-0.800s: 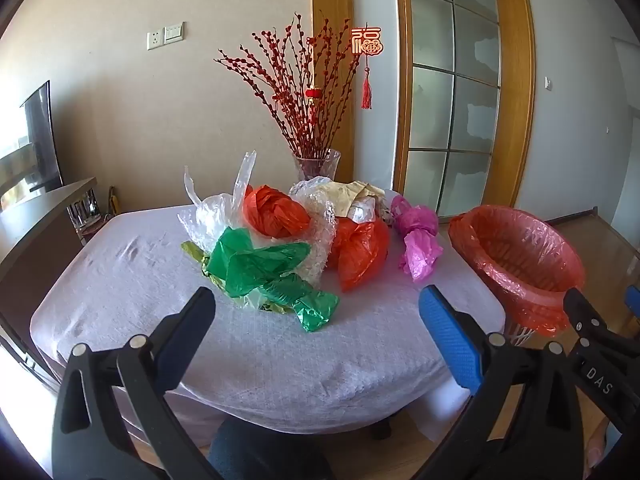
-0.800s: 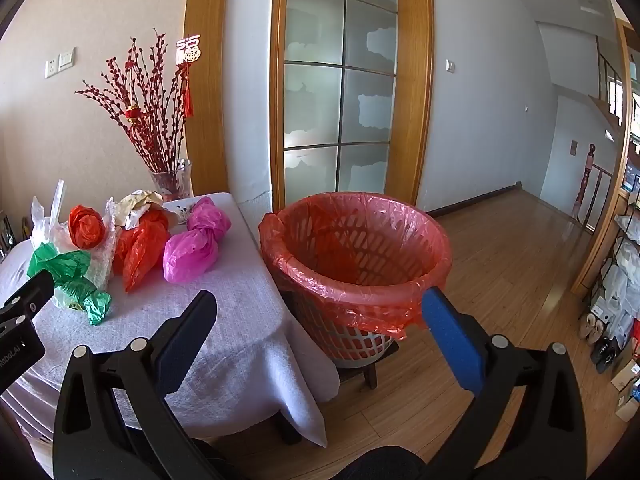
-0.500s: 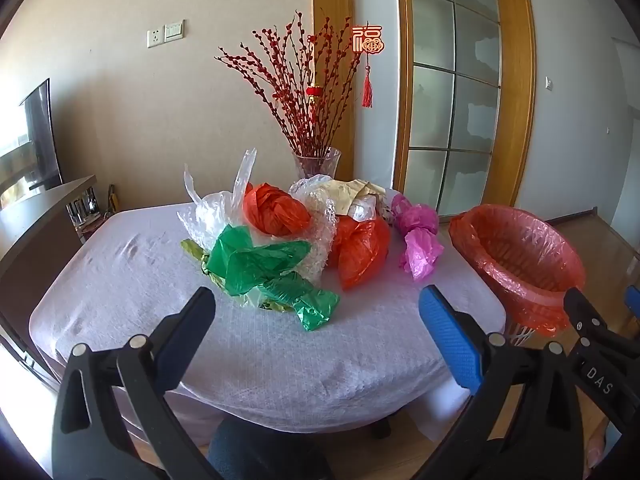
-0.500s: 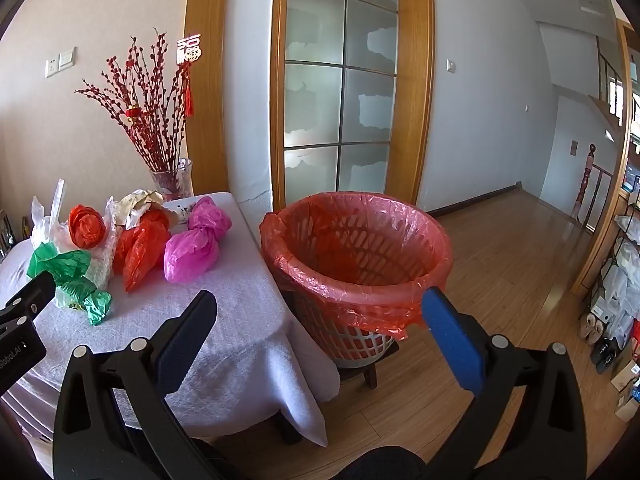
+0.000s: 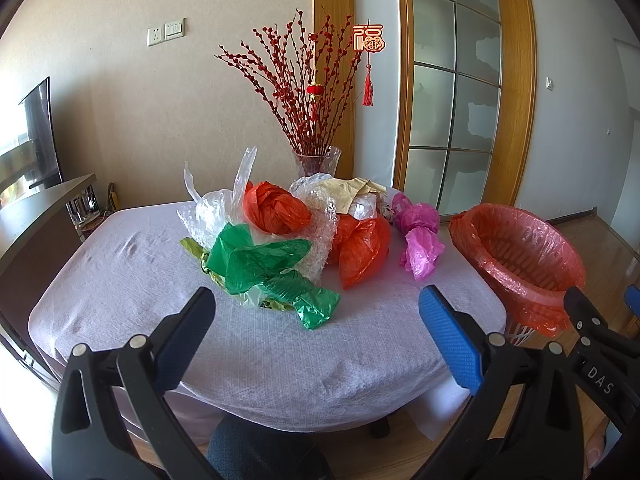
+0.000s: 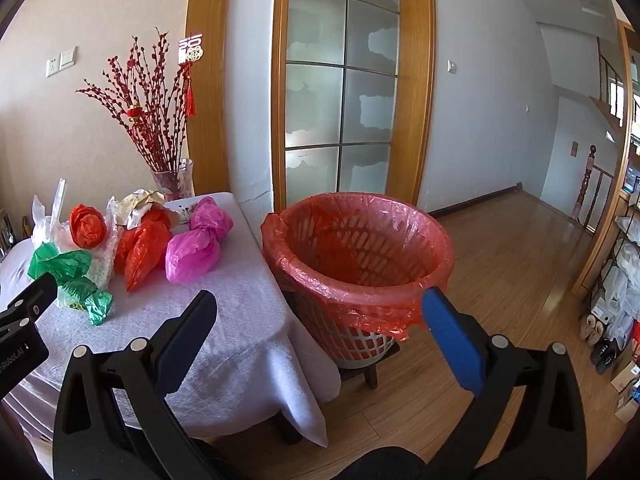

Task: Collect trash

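A heap of crumpled plastic bags lies on the white-clothed table (image 5: pixel 132 280): a green bag (image 5: pixel 272 272) nearest me, clear bags (image 5: pixel 212 216), two red bags (image 5: pixel 276 210) (image 5: pixel 360 252), a pink bag (image 5: pixel 418 236) and a beige wrapper (image 5: pixel 352 196). A basket lined with a red bag (image 6: pixel 356 252) stands on a stool right of the table. My left gripper (image 5: pixel 316 324) is open, hovering short of the green bag with nothing between its fingers. My right gripper (image 6: pixel 318 324) is open in front of the basket's near rim, empty.
A glass vase (image 5: pixel 316 162) of red twigs stands behind the heap at the table's back edge. A dark sideboard (image 5: pixel 36 216) is at the left. Glass doors (image 6: pixel 340 96) are behind the basket; wooden floor (image 6: pixel 512 264) opens to the right, with shelves (image 6: pixel 624 272) at the far right.
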Demonstrator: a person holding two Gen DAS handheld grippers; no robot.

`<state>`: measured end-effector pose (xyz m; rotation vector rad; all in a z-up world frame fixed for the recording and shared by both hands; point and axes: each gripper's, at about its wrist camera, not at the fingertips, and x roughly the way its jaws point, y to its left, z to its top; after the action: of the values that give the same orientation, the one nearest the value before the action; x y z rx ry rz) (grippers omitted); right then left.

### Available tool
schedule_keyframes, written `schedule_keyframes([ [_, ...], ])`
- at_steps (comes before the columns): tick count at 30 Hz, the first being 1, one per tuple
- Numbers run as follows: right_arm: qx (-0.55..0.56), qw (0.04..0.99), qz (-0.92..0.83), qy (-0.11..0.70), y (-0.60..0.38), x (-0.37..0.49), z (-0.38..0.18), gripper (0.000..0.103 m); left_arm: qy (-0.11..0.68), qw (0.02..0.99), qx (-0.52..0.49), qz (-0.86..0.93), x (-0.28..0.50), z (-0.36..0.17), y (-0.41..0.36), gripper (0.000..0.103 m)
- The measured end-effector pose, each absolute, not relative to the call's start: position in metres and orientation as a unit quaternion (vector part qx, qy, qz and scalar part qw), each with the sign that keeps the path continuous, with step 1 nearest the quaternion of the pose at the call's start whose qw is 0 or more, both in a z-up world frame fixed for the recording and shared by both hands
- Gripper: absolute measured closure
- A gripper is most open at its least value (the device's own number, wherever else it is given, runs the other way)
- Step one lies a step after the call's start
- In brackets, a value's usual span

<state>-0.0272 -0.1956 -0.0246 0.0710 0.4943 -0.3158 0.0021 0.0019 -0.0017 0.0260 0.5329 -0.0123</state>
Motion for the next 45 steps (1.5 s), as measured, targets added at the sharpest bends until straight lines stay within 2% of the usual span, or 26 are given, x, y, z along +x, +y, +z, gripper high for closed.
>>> schedule_keyframes([
  [45,0.036,0.957,-0.155,0.243,-0.1943,-0.0258,-0.0242,0.002,0.267,0.964,0.011,-0.006,0.0023,-0.0041,0.0027,0.004],
])
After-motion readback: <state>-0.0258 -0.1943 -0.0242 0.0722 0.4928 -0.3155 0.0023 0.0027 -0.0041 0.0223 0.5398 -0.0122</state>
